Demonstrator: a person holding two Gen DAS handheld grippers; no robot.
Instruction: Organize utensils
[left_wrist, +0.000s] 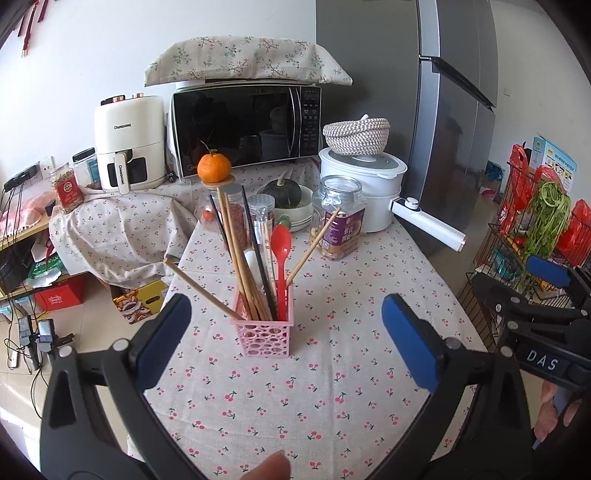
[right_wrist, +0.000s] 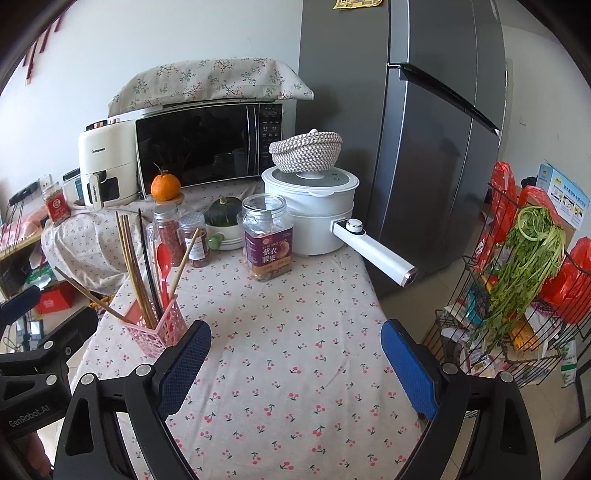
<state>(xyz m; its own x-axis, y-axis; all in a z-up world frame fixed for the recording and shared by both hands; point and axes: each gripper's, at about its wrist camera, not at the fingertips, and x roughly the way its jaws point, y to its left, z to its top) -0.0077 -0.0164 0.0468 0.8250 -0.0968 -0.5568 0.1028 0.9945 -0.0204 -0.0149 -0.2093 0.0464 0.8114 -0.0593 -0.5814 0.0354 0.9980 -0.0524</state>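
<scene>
A pink perforated utensil holder (left_wrist: 264, 338) stands on the cherry-print tablecloth (left_wrist: 295, 398). In it stand several wooden chopsticks (left_wrist: 236, 254), black chopsticks (left_wrist: 256, 243), a red spoon (left_wrist: 281, 254) and a white spoon (left_wrist: 254, 263). My left gripper (left_wrist: 286, 345) hovers just in front of the holder, open, with nothing between its blue pads. In the right wrist view the holder (right_wrist: 157, 332) is at the left and my right gripper (right_wrist: 293, 369) is open over bare cloth to the holder's right. The right gripper (left_wrist: 546, 295) also shows at the right edge of the left wrist view.
Behind the holder stand a labelled nut jar (right_wrist: 269, 236), spice jars (right_wrist: 168, 232), a green squash in a bowl (right_wrist: 223, 218), a white cooker with a long handle (right_wrist: 314, 210), a microwave (left_wrist: 245, 125), an air fryer (left_wrist: 129, 142) and an orange (left_wrist: 214, 168). A wire rack with greens (right_wrist: 517, 280) stands right of the table.
</scene>
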